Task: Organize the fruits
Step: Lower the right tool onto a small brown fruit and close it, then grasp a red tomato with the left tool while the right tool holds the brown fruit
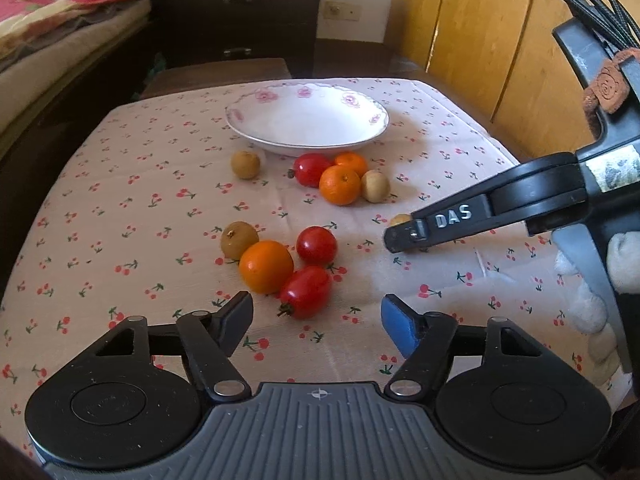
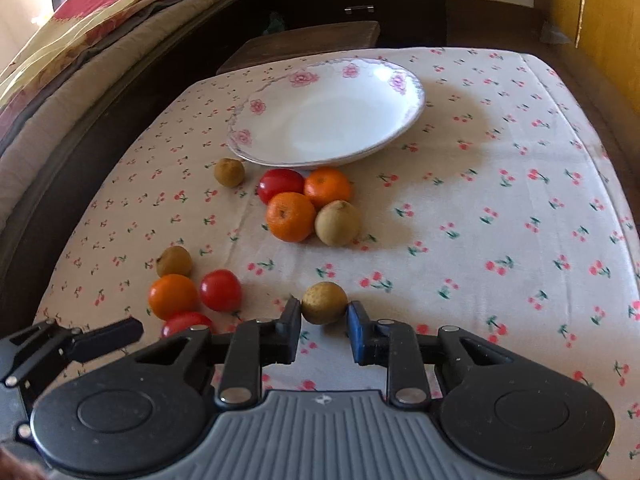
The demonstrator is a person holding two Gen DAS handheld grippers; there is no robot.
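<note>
My right gripper [image 2: 324, 314] is shut on a small brown fruit [image 2: 324, 303] that rests on the cherry-print cloth, a pad touching each side. My left gripper [image 1: 316, 304] stands open over an oblong red tomato [image 1: 306, 291], and its pads are clear of it. That tomato belongs to a near cluster with an orange [image 1: 266, 266], a round tomato [image 1: 317, 245] and a brown fruit [image 1: 239, 240]. A second cluster of two oranges, a tomato and a brown fruit [image 1: 340, 185] lies before the empty white flowered plate [image 1: 308, 124]. One brown fruit [image 1: 245, 165] sits alone.
The table [image 2: 520, 200] drops off at its left, right and far edges. A bed with blankets [image 1: 48, 40] runs along the left. A dark drawer unit [image 1: 240, 12] stands behind the table and a wooden wardrobe [image 1: 480, 40] at the right.
</note>
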